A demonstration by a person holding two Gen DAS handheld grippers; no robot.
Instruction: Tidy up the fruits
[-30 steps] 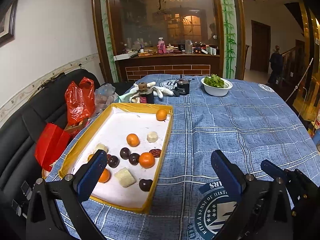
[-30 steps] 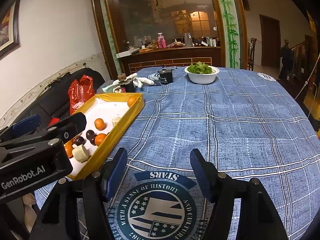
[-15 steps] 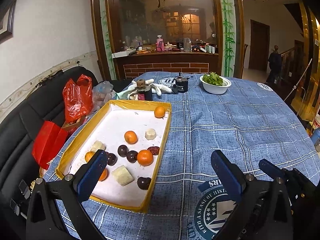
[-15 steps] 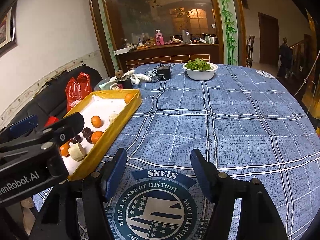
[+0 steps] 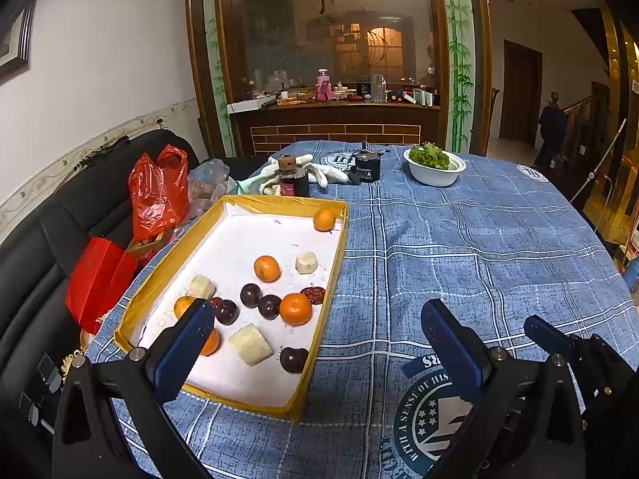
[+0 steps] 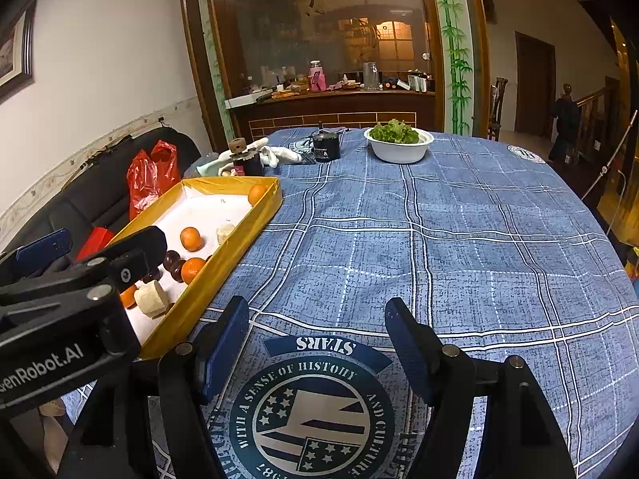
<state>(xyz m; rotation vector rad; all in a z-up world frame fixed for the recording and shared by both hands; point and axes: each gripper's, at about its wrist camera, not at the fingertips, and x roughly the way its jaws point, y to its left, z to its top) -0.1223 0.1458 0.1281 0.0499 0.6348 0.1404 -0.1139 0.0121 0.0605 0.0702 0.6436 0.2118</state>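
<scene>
A yellow-rimmed tray (image 5: 339,239) with a white floor lies on the left of the blue checked tablecloth; it also shows in the right wrist view (image 6: 239,235). It holds several oranges (image 5: 295,308), dark plums (image 5: 251,294), pale banana pieces (image 5: 251,344) and a red date (image 5: 313,294), all scattered. My left gripper (image 5: 315,323) is open and empty, above the tray's near right corner. My right gripper (image 6: 317,321) is open and empty, over the round printed emblem (image 6: 311,411), to the right of the tray.
A white bowl of green leaves (image 5: 434,164) stands at the far side. Two dark jars (image 5: 293,177) (image 5: 367,167) and white gloves (image 5: 319,171) lie behind the tray. Red bags (image 5: 157,191) sit on the black sofa (image 5: 48,239) at the left.
Both grippers have risen and drawn back a little, so the tray and table sit slightly lower and farther. Jaws stay open; no fruit has moved.
</scene>
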